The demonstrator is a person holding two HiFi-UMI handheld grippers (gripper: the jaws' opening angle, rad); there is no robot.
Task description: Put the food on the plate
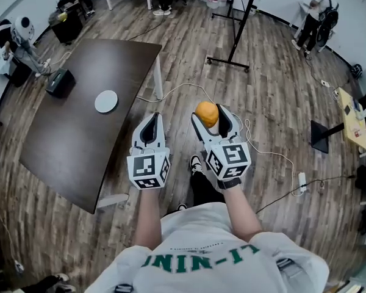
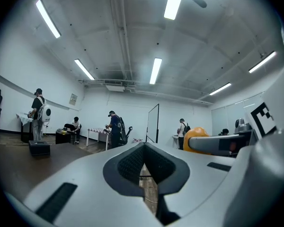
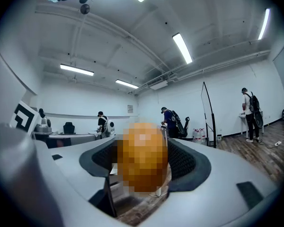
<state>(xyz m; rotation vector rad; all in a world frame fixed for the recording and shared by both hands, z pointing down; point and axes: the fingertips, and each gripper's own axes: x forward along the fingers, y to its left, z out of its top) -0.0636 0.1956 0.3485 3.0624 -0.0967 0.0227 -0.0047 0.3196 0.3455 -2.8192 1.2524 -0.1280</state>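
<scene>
Table (image 1: 79,121): dark, bare top but for a black box at its far edge and the plate. It stands to my left on plank flooring.

Shirt (image 1: 207,249): white, with green block letters upside down from where I look. I make out "LI-NIN"; the rest runs off the fold.

Left tongs (image 1: 150,127): tips pressed together with nothing between them, held over the floor just right of the table edge. Marker cube behind carries black squares, no words.

Right tongs (image 1: 210,116): spread wide and pinching the food, level with the left pair and beside it.

Plate (image 1: 106,101): small, round, pale, empty, on the table's near half.

Food (image 1: 207,113): orange, rounded, smooth-looking, slightly egg-shaped, held between the right tips over the floor, well apart from the plate. Its surface detail is blurred in the right gripper view (image 3: 144,155).
</scene>
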